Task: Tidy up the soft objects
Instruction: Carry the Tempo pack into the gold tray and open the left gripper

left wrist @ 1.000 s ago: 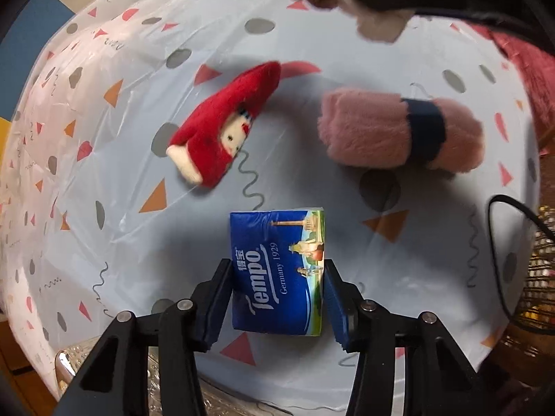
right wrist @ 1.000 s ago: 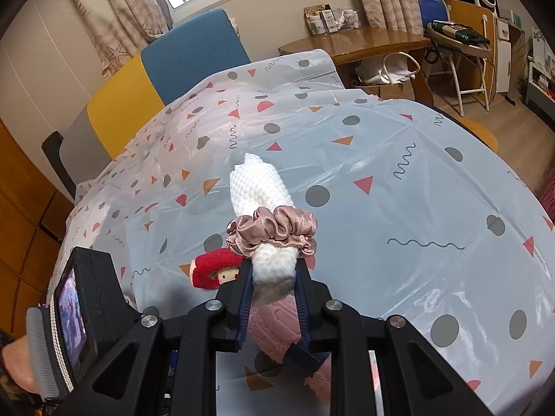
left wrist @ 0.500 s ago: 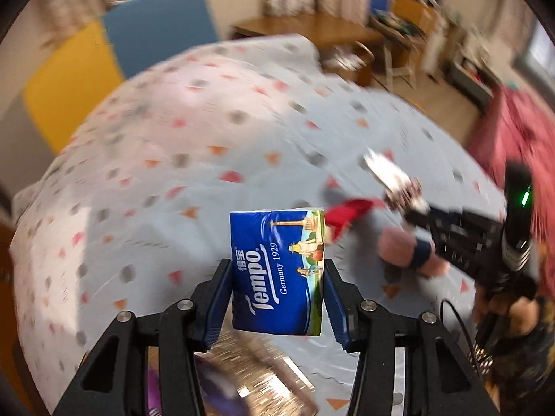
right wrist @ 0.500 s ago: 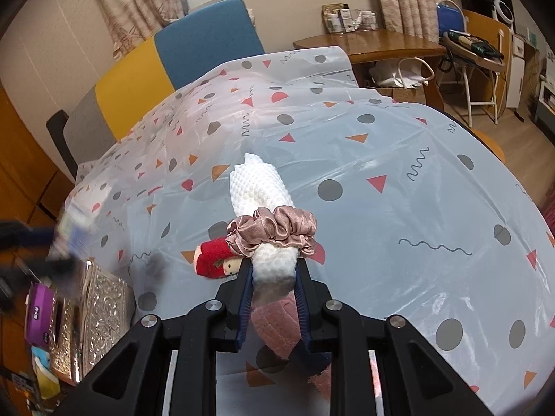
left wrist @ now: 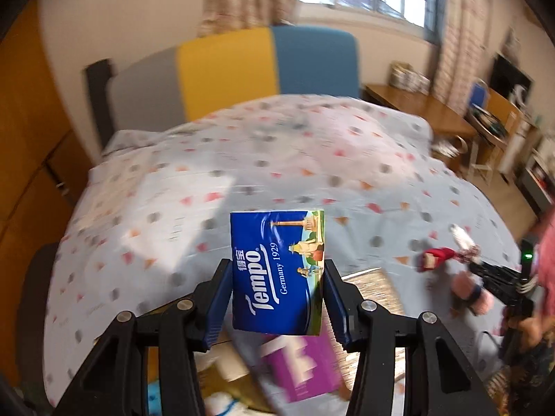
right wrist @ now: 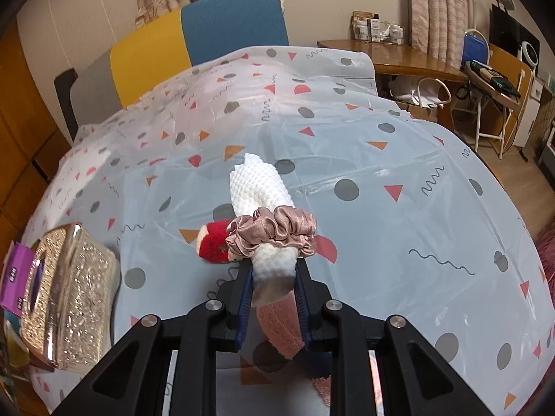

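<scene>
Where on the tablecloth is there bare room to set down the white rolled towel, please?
The tablecloth lies bare to the right of the white rolled towel and beyond it toward the blue chair. It is crowded at left: red plush toy, gold box.

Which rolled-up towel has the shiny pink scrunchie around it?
The white towel in the right hand-held gripper wears the scrunchie. The pink towel lies below it on the table, tied with a dark band instead.
</scene>
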`<action>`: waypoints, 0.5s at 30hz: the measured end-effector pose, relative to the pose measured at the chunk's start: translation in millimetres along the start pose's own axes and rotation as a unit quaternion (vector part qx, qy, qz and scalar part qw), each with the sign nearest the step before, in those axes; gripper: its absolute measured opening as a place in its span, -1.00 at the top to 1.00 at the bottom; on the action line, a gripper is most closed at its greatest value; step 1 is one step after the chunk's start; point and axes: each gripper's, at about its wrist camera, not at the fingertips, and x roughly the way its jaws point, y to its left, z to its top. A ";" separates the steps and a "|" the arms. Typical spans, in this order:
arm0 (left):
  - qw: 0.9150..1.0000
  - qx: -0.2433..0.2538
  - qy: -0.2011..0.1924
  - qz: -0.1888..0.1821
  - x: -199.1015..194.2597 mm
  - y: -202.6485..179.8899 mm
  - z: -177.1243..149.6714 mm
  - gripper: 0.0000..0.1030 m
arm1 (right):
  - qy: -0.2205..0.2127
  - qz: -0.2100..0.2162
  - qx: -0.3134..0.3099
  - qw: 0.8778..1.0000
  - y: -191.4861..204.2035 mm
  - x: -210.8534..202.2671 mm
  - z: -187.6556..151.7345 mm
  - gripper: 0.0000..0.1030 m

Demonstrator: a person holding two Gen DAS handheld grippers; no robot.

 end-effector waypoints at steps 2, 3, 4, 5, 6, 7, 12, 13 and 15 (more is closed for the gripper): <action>1.000 -0.025 -0.012 0.006 -9.4 19.6 -15.6 0.01 | 0.003 -0.004 -0.008 1.000 3.1 1.8 -0.6 0.57; 0.999 -0.042 -0.021 0.013 -14.6 31.7 -27.0 0.01 | 0.005 -0.005 -0.013 1.000 4.9 2.9 -1.2 0.57; 0.998 -0.049 -0.026 0.020 -17.0 37.1 -32.7 0.01 | 0.006 -0.006 -0.016 1.000 6.1 4.1 -1.5 0.57; 0.997 -0.056 -0.035 0.033 -21.2 43.6 -41.7 0.01 | 0.009 -0.006 -0.020 1.000 8.1 5.3 -2.5 0.57; 0.996 -0.059 -0.045 0.048 -25.0 48.7 -52.5 0.01 | 0.011 -0.007 -0.024 1.000 9.8 6.4 -3.2 0.57; 0.995 -0.062 -0.054 0.058 -29.1 53.3 -62.5 0.01 | 0.014 -0.008 -0.029 0.999 11.7 7.9 -4.1 0.57; 0.989 -0.081 -0.077 0.099 -38.5 67.0 -111.5 0.01 | 0.036 -0.014 -0.053 0.998 20.8 18.6 -9.9 0.57; 0.988 -0.083 -0.080 0.104 -40.0 68.6 -119.4 0.01 | 0.040 -0.015 -0.056 0.997 22.3 21.0 -10.8 0.57; 0.986 -0.090 -0.084 0.111 -43.3 72.9 -138.5 0.00 | 0.048 -0.014 -0.058 0.997 23.9 24.4 -12.3 0.57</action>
